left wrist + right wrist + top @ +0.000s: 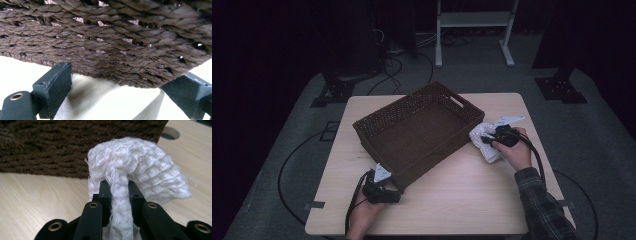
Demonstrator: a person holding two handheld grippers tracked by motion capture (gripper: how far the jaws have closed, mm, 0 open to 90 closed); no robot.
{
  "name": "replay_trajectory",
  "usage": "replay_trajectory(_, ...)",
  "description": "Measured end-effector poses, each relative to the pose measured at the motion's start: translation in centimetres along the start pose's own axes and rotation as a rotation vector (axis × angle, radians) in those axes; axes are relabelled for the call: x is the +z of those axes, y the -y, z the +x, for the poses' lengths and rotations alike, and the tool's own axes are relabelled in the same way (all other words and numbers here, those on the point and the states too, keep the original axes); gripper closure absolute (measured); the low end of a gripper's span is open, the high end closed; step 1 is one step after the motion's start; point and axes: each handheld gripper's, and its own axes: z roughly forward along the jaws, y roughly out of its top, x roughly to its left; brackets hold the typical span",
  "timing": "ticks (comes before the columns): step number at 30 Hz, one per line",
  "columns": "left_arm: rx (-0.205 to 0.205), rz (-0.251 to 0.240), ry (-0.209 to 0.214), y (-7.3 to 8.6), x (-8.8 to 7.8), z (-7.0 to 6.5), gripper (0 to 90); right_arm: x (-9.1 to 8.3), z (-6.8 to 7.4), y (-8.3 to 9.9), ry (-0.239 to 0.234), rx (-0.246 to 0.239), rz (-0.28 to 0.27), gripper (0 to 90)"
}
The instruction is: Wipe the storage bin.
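Nearest, the right tool pinches a white cloth just beside the basket, left tool spread at its near corner.

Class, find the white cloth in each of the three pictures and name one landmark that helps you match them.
High view: the white cloth lies right of centre on the table, beside the basket's right end, at the right hand-held gripper.
Left gripper view: not in it.
Right gripper view: centre, a fold pinched between the black jaws.
Shared landmark: the brown woven basket, behind the cloth.
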Motion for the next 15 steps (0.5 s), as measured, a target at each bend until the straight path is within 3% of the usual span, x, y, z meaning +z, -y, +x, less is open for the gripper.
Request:
replay_trajectory(12,0.0,0.0,0.0,0.0,0.0,0.0,10.1,1.3,0.3,0.8,-0.007,-0.024,0.062,76.9)
replay_trajectory(15,0.0,0.0,0.0,0.0,0.0,0.0,10.1,1.0,0.4,0.6,-0.007,-0.028,0.048,77.0)
